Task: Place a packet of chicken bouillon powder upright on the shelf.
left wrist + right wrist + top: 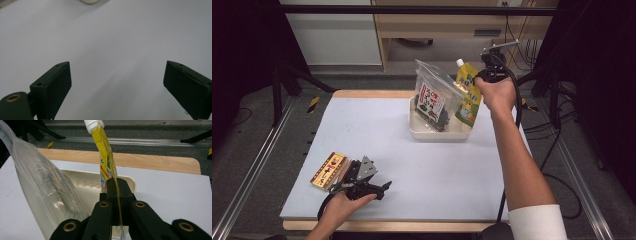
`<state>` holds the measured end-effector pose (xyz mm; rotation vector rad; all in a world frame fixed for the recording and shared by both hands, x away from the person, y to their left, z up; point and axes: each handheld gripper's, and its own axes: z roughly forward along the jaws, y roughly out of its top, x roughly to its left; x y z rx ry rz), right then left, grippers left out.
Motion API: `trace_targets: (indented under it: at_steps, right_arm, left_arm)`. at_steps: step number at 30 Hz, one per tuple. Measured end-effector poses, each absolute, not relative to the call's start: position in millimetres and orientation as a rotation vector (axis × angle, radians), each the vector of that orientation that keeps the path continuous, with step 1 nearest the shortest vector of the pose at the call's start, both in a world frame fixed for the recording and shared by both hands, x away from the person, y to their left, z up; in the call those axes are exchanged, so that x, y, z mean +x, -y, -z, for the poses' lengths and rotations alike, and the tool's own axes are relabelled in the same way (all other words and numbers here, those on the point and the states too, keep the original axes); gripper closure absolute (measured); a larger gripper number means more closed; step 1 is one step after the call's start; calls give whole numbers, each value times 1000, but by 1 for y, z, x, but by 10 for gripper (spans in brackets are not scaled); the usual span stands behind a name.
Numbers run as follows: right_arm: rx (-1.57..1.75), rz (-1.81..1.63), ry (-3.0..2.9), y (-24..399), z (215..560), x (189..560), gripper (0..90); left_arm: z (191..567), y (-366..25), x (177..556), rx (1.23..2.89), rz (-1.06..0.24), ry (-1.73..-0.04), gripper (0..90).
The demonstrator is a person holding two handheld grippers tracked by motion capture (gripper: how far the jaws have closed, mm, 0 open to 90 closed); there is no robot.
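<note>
**A:** What's the step here, and how should it go?

**B:** As I read it, the yellow pouch (468, 95) is being set into the cream tray (438, 134) near the far right corner of the table (377, 125). The right gripper (115, 192) should lower it slowly and keep it upright, so its bottom lands inside the tray wall and not on the rim. The clear bag of snacks (434, 95) already leans in the tray just beside it, so the pouch should slip down on the right of the bag without shoving it over.

**A:** How does the pouch sit in the jaws?

**B:** The right jaws are closed tight on its thin side seam. In the right gripper view the pouch stands edge-on between the two pads, white cap (91, 124) up, its body rising well above the jaws and its lower end hanging below them, over the tray.

**A:** And the other hand?

**B:** The left gripper (367, 181) rests near the front left corner of the table, jaws spread wide with nothing between them. A small red and yellow box (328, 170) lies just beside it, towards the left edge.
</note>
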<state>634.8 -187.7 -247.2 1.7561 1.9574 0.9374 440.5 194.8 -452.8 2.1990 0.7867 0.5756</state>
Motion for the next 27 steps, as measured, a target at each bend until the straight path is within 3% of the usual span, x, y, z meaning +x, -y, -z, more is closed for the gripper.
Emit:
trace_targets:
  at_steps: [27]
  right_arm:
    - [1758, -910, -1931, 172, 249, 641, 900]
  left_arm:
    - [453, -193, 440, 2216, -575, -768, 77]
